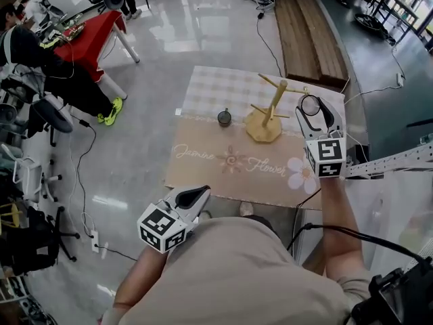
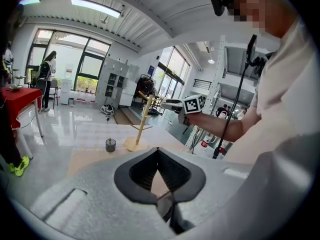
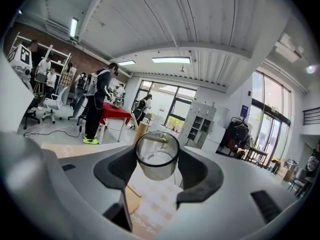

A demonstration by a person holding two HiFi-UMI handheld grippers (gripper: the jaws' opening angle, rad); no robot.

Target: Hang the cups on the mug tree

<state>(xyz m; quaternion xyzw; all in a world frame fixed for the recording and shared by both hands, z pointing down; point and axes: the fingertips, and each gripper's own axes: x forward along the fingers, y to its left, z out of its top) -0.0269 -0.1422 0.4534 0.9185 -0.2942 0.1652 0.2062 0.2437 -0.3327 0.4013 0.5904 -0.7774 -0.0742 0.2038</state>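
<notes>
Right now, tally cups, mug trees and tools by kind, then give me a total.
Cups: 2 (dark cup on the table, clear cup in the right tool)
Mug tree: 1
Tools: 2 (right tool, left tool)
Total: 5

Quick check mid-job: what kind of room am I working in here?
Probably an open lab or workshop-style office: glossy floor with loose cables, a red table with people beside it, and tall windows.
</notes>
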